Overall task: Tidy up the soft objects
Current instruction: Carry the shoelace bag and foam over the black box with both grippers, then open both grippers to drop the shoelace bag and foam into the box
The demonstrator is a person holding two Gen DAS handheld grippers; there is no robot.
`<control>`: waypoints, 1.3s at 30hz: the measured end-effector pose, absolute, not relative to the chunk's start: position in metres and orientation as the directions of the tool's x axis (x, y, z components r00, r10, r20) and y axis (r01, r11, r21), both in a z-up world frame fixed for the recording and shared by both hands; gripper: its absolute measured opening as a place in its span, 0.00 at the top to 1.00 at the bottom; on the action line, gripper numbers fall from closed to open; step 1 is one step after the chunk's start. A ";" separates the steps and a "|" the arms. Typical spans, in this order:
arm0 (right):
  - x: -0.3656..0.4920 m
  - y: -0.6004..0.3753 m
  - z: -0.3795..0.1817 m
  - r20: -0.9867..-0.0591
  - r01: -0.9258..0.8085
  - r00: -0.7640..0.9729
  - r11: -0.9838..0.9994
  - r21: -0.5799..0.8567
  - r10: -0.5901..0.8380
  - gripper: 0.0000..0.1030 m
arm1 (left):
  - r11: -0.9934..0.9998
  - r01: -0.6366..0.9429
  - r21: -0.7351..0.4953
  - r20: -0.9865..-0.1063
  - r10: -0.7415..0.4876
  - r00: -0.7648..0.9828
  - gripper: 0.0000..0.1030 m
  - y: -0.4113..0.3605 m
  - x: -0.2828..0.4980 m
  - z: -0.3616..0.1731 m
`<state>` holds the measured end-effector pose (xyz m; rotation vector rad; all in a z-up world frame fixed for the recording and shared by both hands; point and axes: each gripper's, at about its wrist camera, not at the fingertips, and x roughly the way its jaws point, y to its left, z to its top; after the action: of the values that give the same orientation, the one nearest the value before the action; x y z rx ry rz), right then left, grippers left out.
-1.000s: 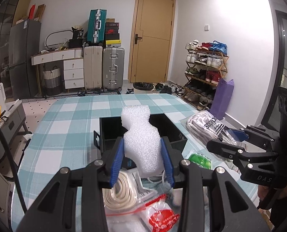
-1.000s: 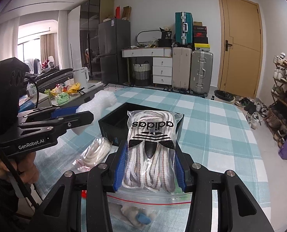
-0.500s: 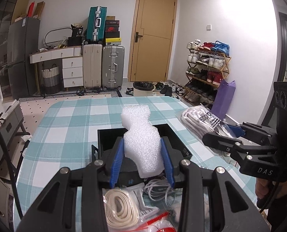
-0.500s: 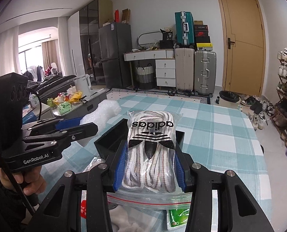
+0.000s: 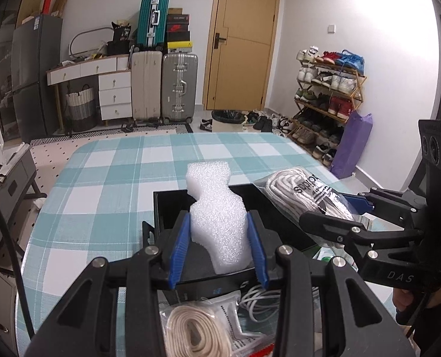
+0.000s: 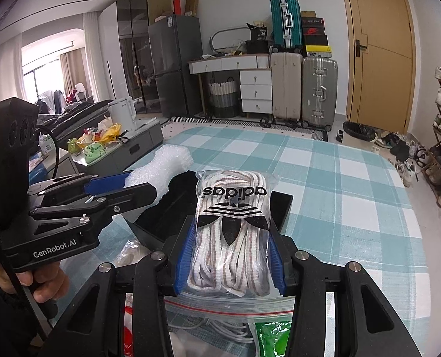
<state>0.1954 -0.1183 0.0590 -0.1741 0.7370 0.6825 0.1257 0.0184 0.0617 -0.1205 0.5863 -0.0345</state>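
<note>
My left gripper is shut on a white foam piece, held upright over the open black box on the checked table. My right gripper is shut on a clear zip bag of white laces with an adidas logo, held above the same black box. In the left wrist view the lace bag and right gripper hang over the box's right side. In the right wrist view the foam piece and left gripper are at the box's left.
Near the table's front edge lie a bag of cream cord, a white cable, a red-printed packet and a green packet. Teal checked tablecloth spreads beyond the box. Suitcases, drawers, a door and a shoe rack line the walls.
Both grippers have carried their loads forward, from above the loose items at the front to above the black box. The lace bag has drawn closer to the foam.
</note>
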 end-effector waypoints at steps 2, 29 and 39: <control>0.200 -0.114 0.054 -0.683 -0.633 0.525 0.770 0.086 0.508 0.57 | 0.992 -0.003 -0.123 -0.560 -0.067 0.826 0.64 0.019 0.130 0.058; 0.239 -0.078 0.017 -0.792 -0.665 0.443 0.747 0.024 0.420 0.57 | 0.996 -0.022 -0.087 -0.661 -0.041 0.749 0.64 0.020 0.157 0.028; 0.244 -0.074 0.011 -0.794 -0.689 0.434 0.724 0.010 0.425 0.54 | 0.996 -0.022 -0.081 -0.667 -0.038 0.744 0.63 0.022 0.157 0.025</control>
<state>0.2438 -0.0736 0.0112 -0.3396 0.8760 0.7100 0.1567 0.0224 0.0252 -0.0857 0.7325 -0.0093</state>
